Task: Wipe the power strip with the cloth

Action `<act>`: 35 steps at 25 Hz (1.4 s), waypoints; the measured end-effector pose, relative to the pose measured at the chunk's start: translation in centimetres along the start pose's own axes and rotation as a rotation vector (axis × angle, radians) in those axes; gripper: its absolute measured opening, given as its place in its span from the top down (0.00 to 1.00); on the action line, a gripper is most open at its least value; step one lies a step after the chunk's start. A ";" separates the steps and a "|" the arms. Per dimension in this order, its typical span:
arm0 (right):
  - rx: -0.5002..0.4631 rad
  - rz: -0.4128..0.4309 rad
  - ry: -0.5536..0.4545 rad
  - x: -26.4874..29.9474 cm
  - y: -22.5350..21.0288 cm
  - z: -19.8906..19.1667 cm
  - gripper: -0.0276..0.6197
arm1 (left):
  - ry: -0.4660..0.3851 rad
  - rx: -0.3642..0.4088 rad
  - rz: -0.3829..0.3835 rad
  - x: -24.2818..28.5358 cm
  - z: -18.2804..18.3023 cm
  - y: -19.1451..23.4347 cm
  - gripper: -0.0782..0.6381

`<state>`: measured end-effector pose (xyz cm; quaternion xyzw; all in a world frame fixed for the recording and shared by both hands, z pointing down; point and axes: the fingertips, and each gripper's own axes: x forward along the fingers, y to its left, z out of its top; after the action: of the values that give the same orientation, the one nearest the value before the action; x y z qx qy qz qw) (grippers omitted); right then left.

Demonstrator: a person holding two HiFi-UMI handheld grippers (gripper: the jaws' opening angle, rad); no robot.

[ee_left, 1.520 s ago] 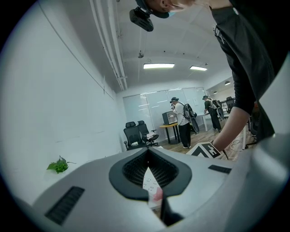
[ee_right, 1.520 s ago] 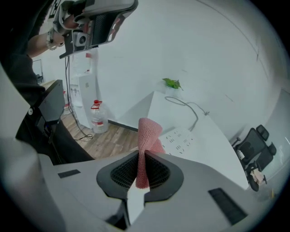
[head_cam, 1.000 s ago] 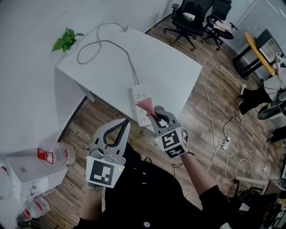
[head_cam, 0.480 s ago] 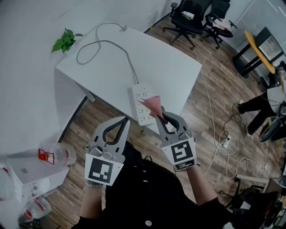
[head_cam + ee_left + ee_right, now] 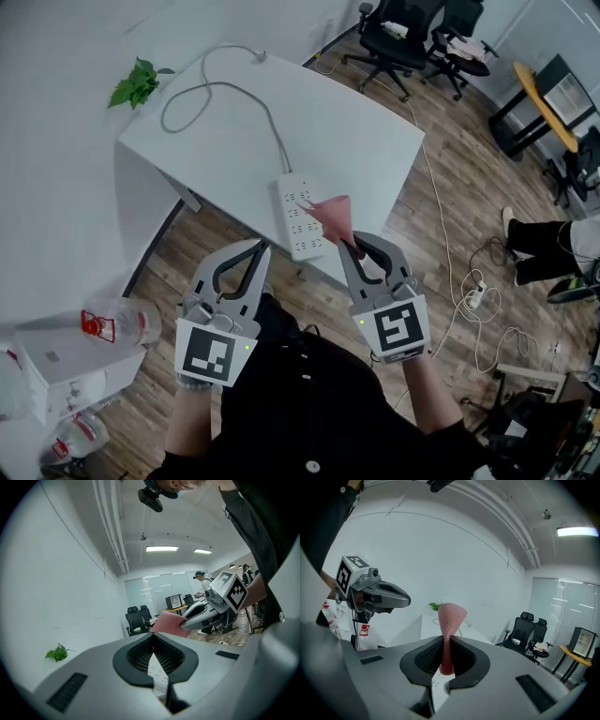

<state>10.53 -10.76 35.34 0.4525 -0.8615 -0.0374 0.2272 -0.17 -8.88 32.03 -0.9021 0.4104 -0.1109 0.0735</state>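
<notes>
Lying lengthwise on the near edge of the white rectangular table (image 5: 361,131): one white multi-socket power strip (image 5: 296,217), its grey cable (image 5: 230,92) looping away to the far left of the tabletop.

Right gripper (image 5: 351,244): jaws clenched on a pink knitted cloth (image 5: 330,212). In the right gripper view the cloth (image 5: 451,615) stands pinched between the black pads and flares out beyond the tips of the gripper (image 5: 445,641). From the head view the cloth's free end overlaps the right side of the power strip; contact with the strip cannot be confirmed.

Left gripper (image 5: 259,247): jaws pressed together at the tips, nothing between them; held to the left of the right gripper and nearer than the table edge. In its own view, the gripper (image 5: 152,637) looks at a sliver of the strip through the gap behind the tips.

Also present: green leafy plant (image 5: 139,82) at the far left beside the table; black office chairs (image 5: 405,37) far right on the wooden plank floor (image 5: 441,216); clear plastic bottle with red cap (image 5: 114,324) near left.
</notes>
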 end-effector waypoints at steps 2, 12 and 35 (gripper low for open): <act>-0.002 0.008 0.000 0.0 0.2 0.0 0.88 | -0.003 0.000 0.000 0.0 0.1 -0.1 0.87; 0.001 0.018 0.023 -0.2 0.6 -0.7 0.88 | -0.001 0.006 -0.002 0.0 0.0 -0.7 0.87; 0.023 0.041 0.021 -0.4 0.8 -0.8 0.88 | -0.011 0.005 0.003 0.4 0.5 -1.2 0.87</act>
<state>10.46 -9.90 36.10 0.4378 -0.8685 -0.0180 0.2317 1.09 -8.34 31.89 -0.9019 0.4111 -0.1068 0.0782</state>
